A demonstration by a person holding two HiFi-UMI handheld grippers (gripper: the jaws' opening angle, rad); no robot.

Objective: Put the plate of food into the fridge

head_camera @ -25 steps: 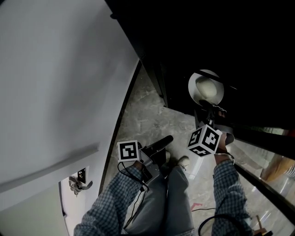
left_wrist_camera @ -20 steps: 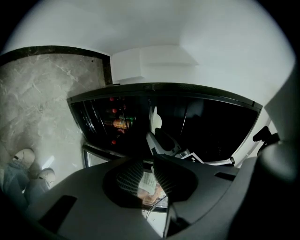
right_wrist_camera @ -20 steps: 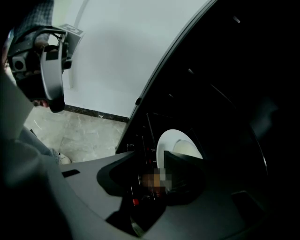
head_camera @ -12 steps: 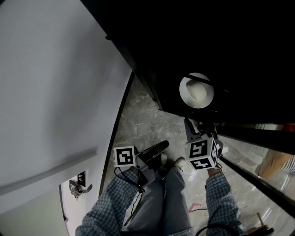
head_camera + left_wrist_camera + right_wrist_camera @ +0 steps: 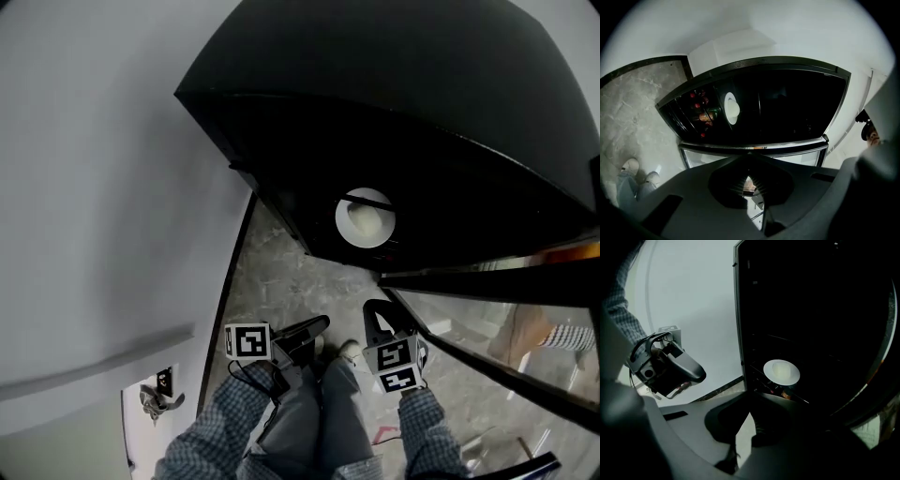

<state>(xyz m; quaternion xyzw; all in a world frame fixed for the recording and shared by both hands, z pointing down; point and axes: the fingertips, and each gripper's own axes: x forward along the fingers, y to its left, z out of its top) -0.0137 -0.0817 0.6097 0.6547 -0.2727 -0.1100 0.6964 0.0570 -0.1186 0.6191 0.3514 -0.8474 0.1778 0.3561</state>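
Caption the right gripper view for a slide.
White plate of food on a shelf inside the dark open fridge, beyond the right gripper's just-closed, empty jaws.

The black fridge [image 5: 422, 141] stands open onto grey stone floor [image 5: 281, 272]. A round white plate [image 5: 365, 218] takes up its low shelf; its glass door [image 5: 487, 314] blocks the right, a white wall [image 5: 94, 187] the left.
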